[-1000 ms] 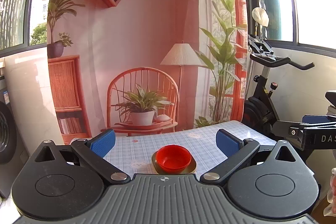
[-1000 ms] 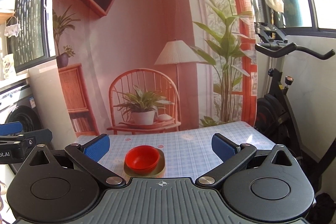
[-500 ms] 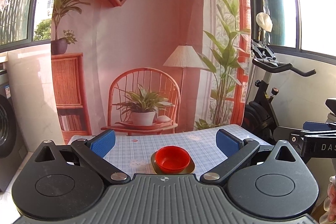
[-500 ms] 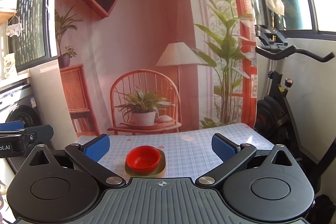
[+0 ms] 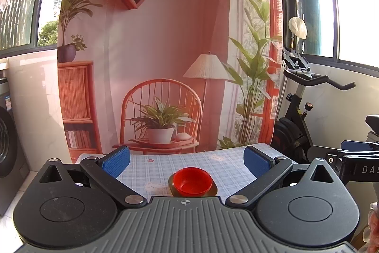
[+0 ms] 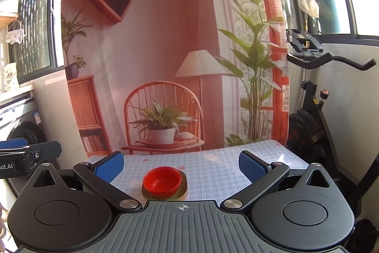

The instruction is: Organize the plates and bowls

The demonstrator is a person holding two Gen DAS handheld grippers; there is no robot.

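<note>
A red bowl sits on an olive-green plate on the checked tablecloth. The same bowl and plate show in the right wrist view. My left gripper is open and empty, held back from and above the bowl. My right gripper is open and empty too, with the bowl low between its fingers and a little to the left. Each gripper shows at the edge of the other's view.
A printed backdrop with a chair and plants hangs behind the table. An exercise bike stands to the right of the table. A washing machine stands to the left.
Both views have tilted up slightly, so the bowl and plate sit lower in frame. The bowl and plate have not moved. Both grippers stay open.
</note>
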